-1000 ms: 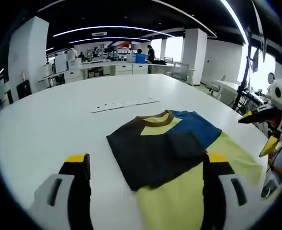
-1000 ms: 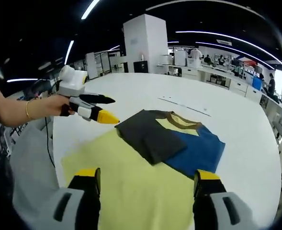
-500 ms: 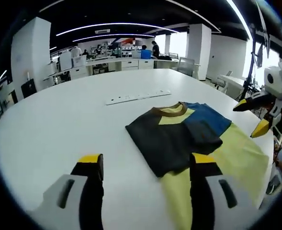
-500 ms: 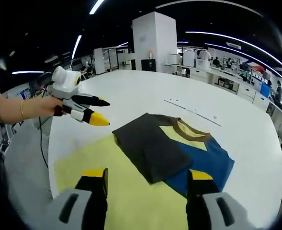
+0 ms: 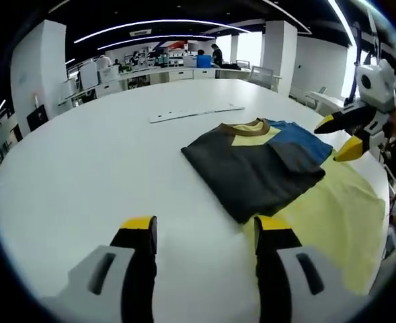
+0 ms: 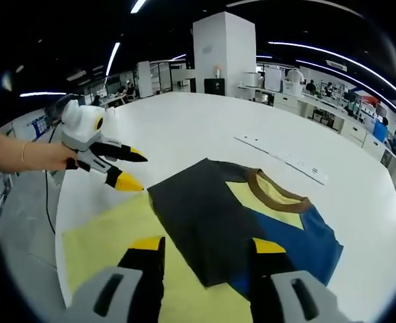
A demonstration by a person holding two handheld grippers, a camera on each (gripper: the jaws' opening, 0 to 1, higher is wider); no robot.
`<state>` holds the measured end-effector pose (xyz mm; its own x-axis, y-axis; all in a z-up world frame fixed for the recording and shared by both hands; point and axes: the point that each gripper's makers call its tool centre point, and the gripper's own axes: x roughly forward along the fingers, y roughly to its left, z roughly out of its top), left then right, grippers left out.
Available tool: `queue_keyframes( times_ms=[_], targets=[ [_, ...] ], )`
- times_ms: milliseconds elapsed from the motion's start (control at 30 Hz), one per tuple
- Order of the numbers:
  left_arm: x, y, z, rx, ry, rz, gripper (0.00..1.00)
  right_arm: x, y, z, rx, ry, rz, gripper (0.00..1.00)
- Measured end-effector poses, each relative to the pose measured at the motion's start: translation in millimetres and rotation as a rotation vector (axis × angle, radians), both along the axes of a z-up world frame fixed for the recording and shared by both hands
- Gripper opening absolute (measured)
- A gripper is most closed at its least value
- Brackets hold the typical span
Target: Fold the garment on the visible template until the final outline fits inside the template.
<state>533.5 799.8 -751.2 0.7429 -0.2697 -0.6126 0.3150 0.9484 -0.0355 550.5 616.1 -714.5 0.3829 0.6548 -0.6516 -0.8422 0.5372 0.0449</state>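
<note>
The left tool [image 5: 201, 232] hung above the bare white tabletop [image 5: 83, 168], jaws apart and gripping nothing! The garment [image 5: 258, 171] lay ahead of it and off to its right. In the left gripper view the dark folded panel [image 5: 248, 175] sat nearest, then the brown collar [image 5: 245, 128] and the blue part [image 5: 295, 141] beyond, with the yellow body [image 5: 332, 215] trailing back along the right side toward the tabletop edge.

The right tool [image 6: 201, 245] hovered directly over the garment, jaws parted and empty too. Its own view looked down on the seam where dark panel [image 6: 198, 212] met yellow body [image 6: 107, 232]. So the right tool was the nearer one to the cloth, I'd say. Seen from the left gripper view, it floated just past the far yellow edge, jaws spread.

The shirt's long axis ran from collar to the unfolded yellow hem, and that hem lay near the person's side of the tabletop, close to the rim. Folding it up toward the collar looked like the step left to do. Wide open room beyond the collar, where a white strip [image 5: 194, 114] lay well apart. I couldn't make out any template outline under the cloth.
</note>
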Motion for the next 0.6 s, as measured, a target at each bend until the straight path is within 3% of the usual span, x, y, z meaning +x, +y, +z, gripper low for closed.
queue_keyframes(
  times_ms=[133, 267, 600],
  targets=[
    [-1.1, -4.4, -6.2, -0.019, 0.001, -0.011, 0.47, 5.2, 10.7, -9.5, -0.008, -0.011, 0.018, 0.37],
    [0.6, -7.7, -6.4, -0.024, -0.010, -0.027, 0.28, 9.8, 20.9, -20.6, -0.027, -0.021, 0.032, 0.29],
    [1.9, -24.8, -8.1, -0.089, -0.006, -0.065, 0.22, 13.2, 32.7, -40.3, -0.071, -0.021, 0.021, 0.18]
  ],
)
